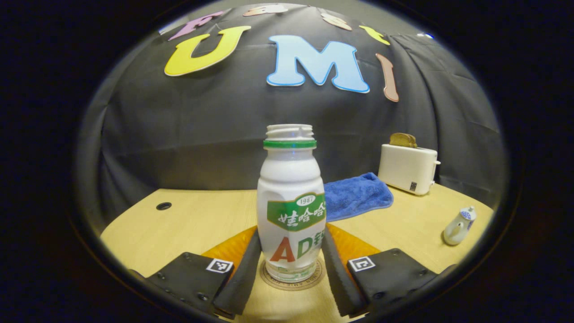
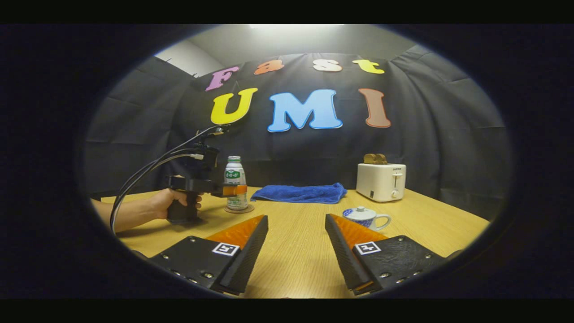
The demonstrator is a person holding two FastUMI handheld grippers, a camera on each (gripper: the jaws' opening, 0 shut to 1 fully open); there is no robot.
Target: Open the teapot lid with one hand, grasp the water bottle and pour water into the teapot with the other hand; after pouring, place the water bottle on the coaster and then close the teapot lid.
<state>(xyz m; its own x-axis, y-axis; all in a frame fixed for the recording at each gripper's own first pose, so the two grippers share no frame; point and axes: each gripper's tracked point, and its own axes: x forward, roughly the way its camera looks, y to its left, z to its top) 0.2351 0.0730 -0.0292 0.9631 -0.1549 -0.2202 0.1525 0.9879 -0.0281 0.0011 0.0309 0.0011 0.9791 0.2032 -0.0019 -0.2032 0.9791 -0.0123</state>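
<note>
Clamping upright water bottle [image 1: 290, 197] on coaster [image 1: 293, 280], left gripper [image 1: 290, 262] level; right gripper [image 2: 296, 249] spread apart (low over table [image 2: 296, 264])

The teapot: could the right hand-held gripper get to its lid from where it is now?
Probably yes. The right hand-held gripper is open, and the teapot sits just beyond its right finger on bare table. The lid is on, with nothing above or in front of it.
</note>
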